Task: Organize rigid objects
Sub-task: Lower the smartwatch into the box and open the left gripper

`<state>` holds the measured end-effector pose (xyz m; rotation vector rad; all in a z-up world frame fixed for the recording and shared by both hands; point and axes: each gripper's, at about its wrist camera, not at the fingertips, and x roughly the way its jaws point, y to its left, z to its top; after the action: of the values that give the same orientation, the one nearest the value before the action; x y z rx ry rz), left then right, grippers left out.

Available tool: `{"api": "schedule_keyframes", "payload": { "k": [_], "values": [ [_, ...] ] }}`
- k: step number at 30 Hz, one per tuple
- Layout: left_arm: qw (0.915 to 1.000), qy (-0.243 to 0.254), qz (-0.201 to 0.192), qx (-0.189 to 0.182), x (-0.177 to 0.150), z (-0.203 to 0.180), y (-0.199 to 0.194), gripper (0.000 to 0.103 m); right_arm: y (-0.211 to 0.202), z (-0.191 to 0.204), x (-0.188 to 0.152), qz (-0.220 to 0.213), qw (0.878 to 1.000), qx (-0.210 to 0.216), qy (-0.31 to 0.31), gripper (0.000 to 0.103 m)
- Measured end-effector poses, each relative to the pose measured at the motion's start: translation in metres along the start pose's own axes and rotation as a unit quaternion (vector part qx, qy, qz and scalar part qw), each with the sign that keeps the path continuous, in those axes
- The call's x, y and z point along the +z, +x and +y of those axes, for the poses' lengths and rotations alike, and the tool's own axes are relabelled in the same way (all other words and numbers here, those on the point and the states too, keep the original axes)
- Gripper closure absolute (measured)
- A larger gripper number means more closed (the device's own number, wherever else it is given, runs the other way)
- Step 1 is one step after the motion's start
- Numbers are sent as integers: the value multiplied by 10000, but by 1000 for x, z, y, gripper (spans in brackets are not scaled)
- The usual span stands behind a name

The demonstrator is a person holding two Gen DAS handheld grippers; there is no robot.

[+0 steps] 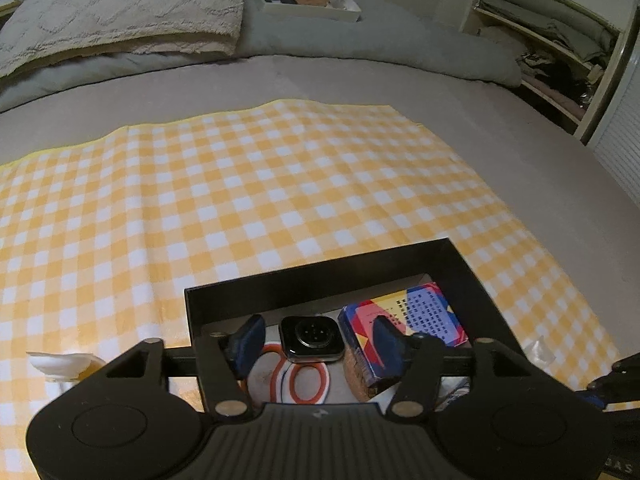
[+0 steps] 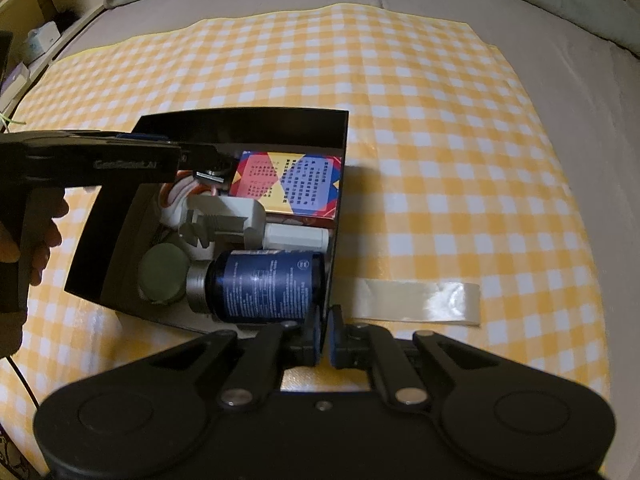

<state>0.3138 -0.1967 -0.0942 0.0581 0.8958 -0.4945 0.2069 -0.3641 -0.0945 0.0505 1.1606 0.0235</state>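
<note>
Black box (image 2: 140, 216) on checked cloth (image 2: 440, 140) looks nearly packed: blue bottle (image 2: 264, 288), colourful carton (image 2: 292, 188), white clamp (image 2: 228, 220), green lid (image 2: 164, 274) inside. Left gripper (image 1: 316, 340) over box, fingers spread, watch (image 1: 312, 338) lying between them, unclamped. Right gripper (image 2: 325, 336) pinched closed, empty, at box corner. Tape strip (image 2: 416, 302) left outside; little seems left.
</note>
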Motion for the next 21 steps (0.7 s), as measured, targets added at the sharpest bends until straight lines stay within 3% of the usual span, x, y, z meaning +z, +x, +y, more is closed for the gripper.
{"api": "schedule_keyframes", "payload": {
  "k": [10, 12, 21],
  "values": [
    [9999, 67, -82, -117, 1, 0, -22, 19, -5, -2, 1, -77, 9997, -31, 215, 100],
    [9998, 97, -79, -161, 0, -1, -26, 11, -8, -4, 2, -122, 9995, -6, 298, 100],
    [9993, 293, -94, -197, -9, -2, -51, 2, -12, -1, 1, -162, 9992, -47, 365, 101]
  ]
}}
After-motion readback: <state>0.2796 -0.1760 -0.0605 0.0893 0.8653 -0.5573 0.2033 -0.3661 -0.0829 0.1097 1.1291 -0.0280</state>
